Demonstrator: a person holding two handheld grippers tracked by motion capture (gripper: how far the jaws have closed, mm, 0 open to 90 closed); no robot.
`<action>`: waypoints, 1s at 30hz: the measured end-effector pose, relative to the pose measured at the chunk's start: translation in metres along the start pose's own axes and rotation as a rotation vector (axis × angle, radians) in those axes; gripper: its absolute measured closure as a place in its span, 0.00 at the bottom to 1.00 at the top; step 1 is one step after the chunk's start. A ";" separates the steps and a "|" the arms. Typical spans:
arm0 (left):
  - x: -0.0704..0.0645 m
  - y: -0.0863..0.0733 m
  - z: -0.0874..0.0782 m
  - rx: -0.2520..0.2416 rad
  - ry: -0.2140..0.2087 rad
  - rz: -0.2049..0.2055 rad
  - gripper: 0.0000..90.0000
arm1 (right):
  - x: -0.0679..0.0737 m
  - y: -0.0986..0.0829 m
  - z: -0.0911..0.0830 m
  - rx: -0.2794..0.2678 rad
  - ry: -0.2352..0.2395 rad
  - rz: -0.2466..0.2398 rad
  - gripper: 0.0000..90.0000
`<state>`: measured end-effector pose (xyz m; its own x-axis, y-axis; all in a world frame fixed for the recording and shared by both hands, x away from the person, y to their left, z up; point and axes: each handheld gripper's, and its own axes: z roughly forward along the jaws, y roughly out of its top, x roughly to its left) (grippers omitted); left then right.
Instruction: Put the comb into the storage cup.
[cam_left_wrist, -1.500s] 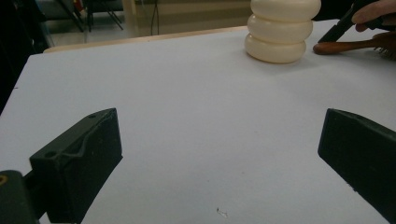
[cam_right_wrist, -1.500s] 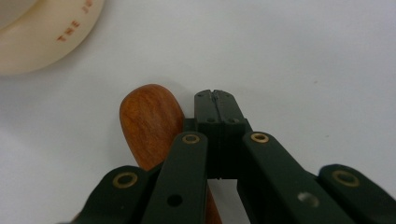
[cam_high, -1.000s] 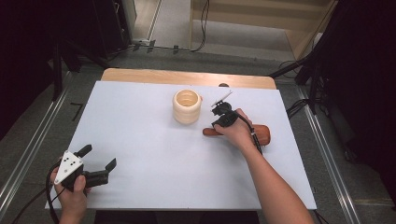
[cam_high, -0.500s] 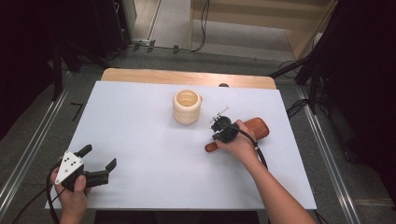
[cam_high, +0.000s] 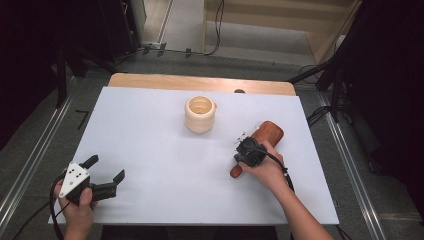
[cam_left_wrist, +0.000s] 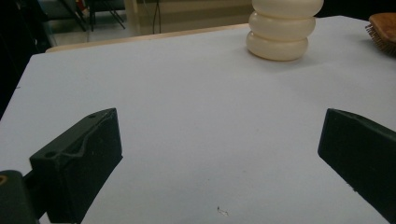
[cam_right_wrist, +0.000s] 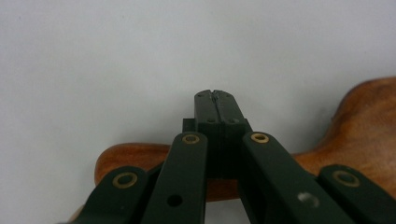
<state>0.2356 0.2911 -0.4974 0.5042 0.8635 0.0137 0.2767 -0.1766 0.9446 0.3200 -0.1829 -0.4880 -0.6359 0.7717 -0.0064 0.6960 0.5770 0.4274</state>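
Observation:
A brown wooden hairbrush (cam_high: 267, 132) lies slantwise on the white tabletop (cam_high: 150, 135), handle toward the person. My right gripper (cam_high: 247, 153) sits on top of that handle, pointing down, jaws shut flush together. In the right gripper view the shut tips (cam_right_wrist: 217, 95) touch the table just beyond the handle (cam_right_wrist: 140, 161), with nothing seen between them. A cream ribbed cup (cam_high: 200, 114) stands upright behind and left of the brush. My left gripper (cam_high: 106, 168) rests open near the front left corner; its view (cam_left_wrist: 219, 130) shows bare table between the jaws, with the cup (cam_left_wrist: 284, 28) and brush bristles (cam_left_wrist: 383, 28) far off.
A wooden table strip (cam_high: 200, 82) runs along the back of the white sheet. Metal rails (cam_high: 30, 160) flank the table, and cables (cam_high: 320, 112) lie on the floor to the right. Dark equipment stands around.
The right gripper has come back toward the person and slightly left. The brush swung with it from lying crosswise to slanting, its handle end now nearer the front. The left gripper stayed put.

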 end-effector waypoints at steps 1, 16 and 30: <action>0.000 0.000 0.000 -0.001 0.000 0.001 0.00 | 0.000 -0.003 -0.001 -0.001 0.002 0.001 0.98; 0.000 0.000 0.000 -0.002 0.001 0.002 0.00 | -0.015 -0.043 -0.025 0.025 -0.024 0.035 0.98; 0.000 0.000 0.000 0.001 0.003 0.001 0.00 | -0.054 -0.076 -0.038 0.065 -0.068 0.125 0.98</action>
<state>0.2357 0.2907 -0.4977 0.5020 0.8647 0.0154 0.2770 -0.1776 0.9443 0.2887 -0.2784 -0.4863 -0.5207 0.8536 -0.0189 0.7898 0.4899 0.3691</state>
